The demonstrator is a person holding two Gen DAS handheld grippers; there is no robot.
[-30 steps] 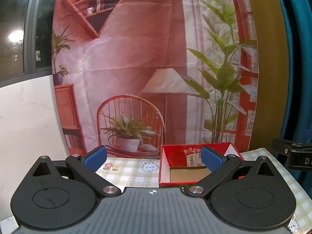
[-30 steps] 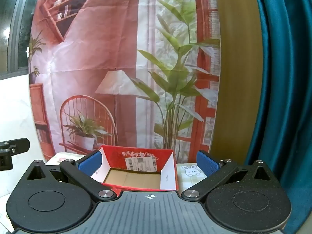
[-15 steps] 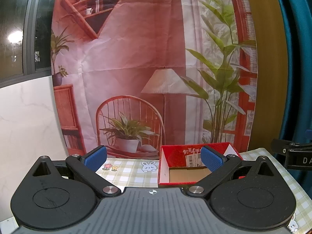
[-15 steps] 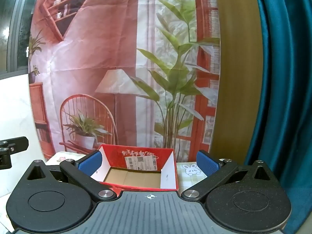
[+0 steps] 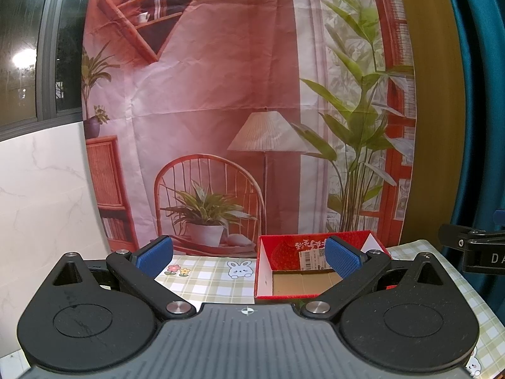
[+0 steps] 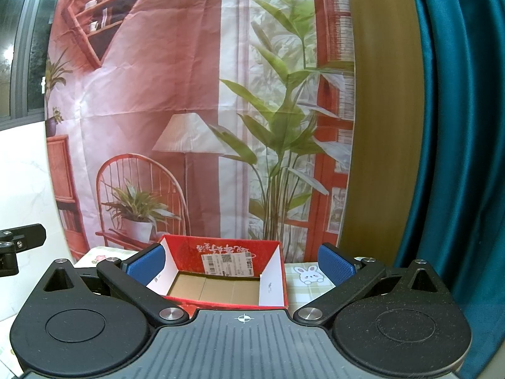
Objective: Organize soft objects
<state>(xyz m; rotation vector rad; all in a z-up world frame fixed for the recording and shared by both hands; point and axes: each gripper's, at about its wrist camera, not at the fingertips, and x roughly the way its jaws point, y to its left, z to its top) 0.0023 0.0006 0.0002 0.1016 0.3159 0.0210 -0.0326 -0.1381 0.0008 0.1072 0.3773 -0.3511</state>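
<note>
Both grippers spread wide, grasping nothing, above an empty box.

Left gripper and right gripper released, hovering over the checked cloth on the counter, facing the red box, right of centre from the left view. No soft objects visible anywhere: likely below the frame or hidden behind gripper bodies. Risk: reaching down blind, snagging the cloth or nudging the light box.

Little has changed over the last second. In the left wrist view the red box sits a touch lower and further left than a second ago, and the other tool's black edge has slid slightly inward. In the right wrist view the box has edged slightly upward.
</note>
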